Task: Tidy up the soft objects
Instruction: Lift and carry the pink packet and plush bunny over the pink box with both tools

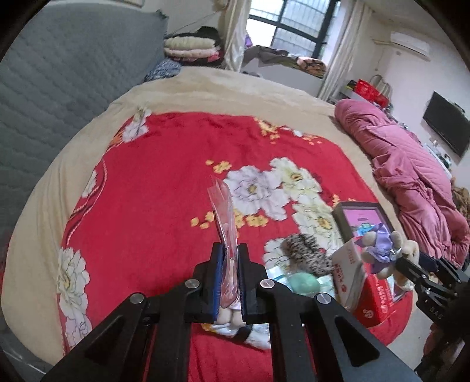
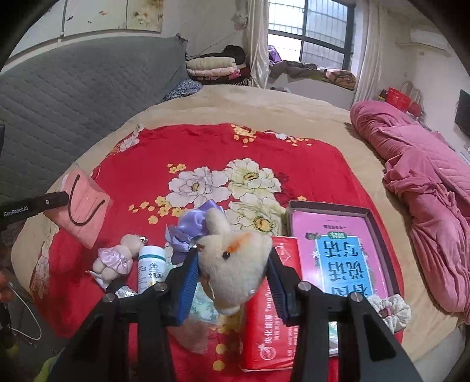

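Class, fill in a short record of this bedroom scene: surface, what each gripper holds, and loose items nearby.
surface: red floral blanket on a bed
left gripper: shut on a bagged pink face mask
right gripper: shut on a cream plush toy
loose items: small plush doll, white bottle, red tissue pack, boxed book, scrunchie

Daylight comes in through the window [image 1: 289, 28] at the back, which glows too white. The bed [image 1: 164, 164] is bright. Edges bend round, corners go black, and close things look blurry
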`<state>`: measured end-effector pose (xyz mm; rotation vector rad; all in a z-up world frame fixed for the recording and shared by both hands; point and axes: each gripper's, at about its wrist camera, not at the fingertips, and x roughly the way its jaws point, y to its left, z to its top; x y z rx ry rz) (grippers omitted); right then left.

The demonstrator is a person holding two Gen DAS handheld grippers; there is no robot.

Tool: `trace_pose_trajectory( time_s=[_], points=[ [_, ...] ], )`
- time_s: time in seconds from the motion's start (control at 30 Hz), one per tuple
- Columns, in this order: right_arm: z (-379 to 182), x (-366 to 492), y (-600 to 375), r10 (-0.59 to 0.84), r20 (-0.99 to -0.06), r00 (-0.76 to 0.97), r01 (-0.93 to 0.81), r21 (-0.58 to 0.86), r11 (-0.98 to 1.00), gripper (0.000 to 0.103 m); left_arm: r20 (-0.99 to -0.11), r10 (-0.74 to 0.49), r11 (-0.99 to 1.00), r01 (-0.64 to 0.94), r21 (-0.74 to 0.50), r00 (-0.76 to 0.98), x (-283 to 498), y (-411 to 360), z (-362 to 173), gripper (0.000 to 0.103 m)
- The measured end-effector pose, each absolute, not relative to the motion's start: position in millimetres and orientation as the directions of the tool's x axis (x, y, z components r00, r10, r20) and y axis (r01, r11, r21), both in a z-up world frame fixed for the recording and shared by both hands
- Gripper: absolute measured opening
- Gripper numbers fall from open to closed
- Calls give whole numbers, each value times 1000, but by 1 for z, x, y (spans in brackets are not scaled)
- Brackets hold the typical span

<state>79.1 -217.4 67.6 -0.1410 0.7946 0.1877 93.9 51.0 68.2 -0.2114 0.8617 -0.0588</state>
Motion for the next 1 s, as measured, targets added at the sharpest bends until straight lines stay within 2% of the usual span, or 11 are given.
trace_pose_trajectory(
  time_s=[0.53,1.0],
  points=[
    [97,63,-297,41,-668,743,-80,-28,996,45,-687,-252,968,179,-177,681,105,-65,124,10],
    [105,47,-381,-68,-649,758,66,-27,997,45,-679,-422,893,406,-196,601,106,-195,130,10]
  ],
)
